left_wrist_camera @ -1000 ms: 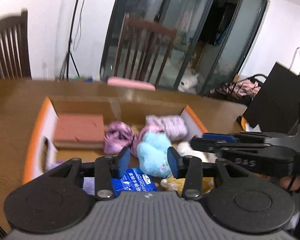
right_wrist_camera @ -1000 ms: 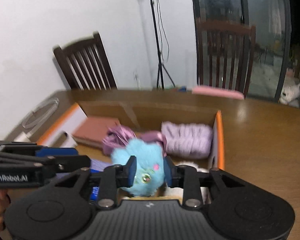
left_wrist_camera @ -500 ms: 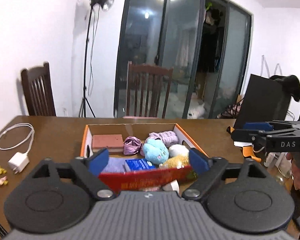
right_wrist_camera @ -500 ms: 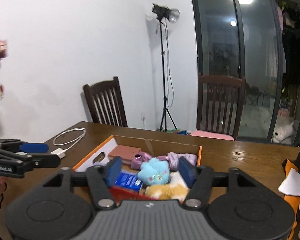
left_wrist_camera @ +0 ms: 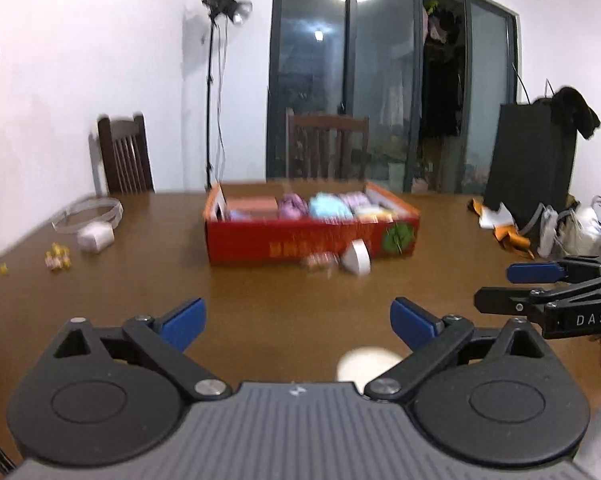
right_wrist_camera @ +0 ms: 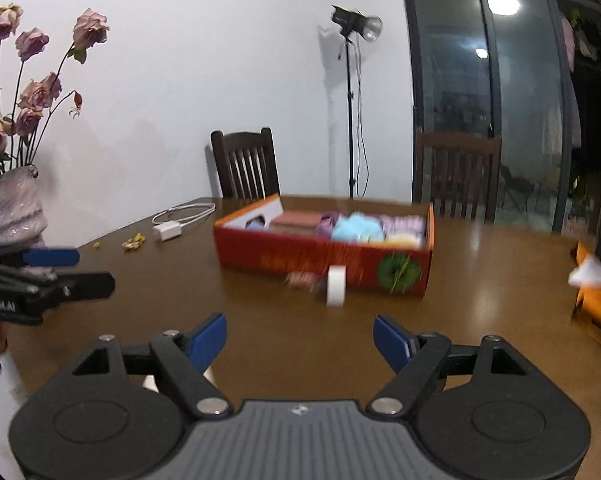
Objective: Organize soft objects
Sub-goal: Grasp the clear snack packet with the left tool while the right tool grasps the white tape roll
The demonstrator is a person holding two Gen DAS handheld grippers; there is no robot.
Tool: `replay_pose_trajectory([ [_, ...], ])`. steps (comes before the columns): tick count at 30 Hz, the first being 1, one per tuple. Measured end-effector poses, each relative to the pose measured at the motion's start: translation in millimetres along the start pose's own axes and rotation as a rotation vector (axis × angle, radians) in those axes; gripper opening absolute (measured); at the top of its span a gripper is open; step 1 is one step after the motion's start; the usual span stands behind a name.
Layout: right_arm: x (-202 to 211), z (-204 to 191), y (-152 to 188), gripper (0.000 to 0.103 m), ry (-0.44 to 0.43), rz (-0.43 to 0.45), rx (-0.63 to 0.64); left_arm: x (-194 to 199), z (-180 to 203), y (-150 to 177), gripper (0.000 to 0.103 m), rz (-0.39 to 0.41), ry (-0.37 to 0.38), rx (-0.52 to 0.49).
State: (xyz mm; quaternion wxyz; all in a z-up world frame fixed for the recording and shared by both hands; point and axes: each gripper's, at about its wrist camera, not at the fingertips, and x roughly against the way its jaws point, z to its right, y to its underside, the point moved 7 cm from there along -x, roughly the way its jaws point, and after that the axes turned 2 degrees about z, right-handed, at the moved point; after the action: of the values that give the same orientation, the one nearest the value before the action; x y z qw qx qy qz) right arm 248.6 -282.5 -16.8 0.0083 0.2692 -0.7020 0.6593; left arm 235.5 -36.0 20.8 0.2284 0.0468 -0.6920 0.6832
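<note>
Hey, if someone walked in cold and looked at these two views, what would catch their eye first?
Probably the red box in the middle of the wooden table, packed with pastel soft things, a light blue plush toy near the centre. Next, the wide-open left gripper and right gripper, both empty over bare wood. In the right wrist view, dried roses stand far left.

Left gripper (left_wrist_camera: 297,319): jaws spread wide, nothing between the blue fingertips (left_wrist_camera: 184,318), held level above the table's near edge. Right gripper (right_wrist_camera: 299,338): likewise wide apart and empty, level, at the same near edge, beside the left one.
</note>
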Motion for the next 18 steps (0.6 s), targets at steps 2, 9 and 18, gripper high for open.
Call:
replay_pose_trajectory([
  [2,-3.3,-0.5,7.5,0.080,-0.013,-0.025,0.004,-4.7,-3.1,4.8,0.101,-0.016,-0.005,-0.002],
  [9,-25.9,17.3,-0.5,0.080,0.011,-0.021,-0.049,-40.1,-9.9,-6.2,0.101,-0.027,0.010,0.034],
  [18,-128.7,45.4,-30.4,0.058,-0.002,-0.084,-0.106,-162.2,-6.7,-35.5,0.100,-0.133,0.076,-0.023],
])
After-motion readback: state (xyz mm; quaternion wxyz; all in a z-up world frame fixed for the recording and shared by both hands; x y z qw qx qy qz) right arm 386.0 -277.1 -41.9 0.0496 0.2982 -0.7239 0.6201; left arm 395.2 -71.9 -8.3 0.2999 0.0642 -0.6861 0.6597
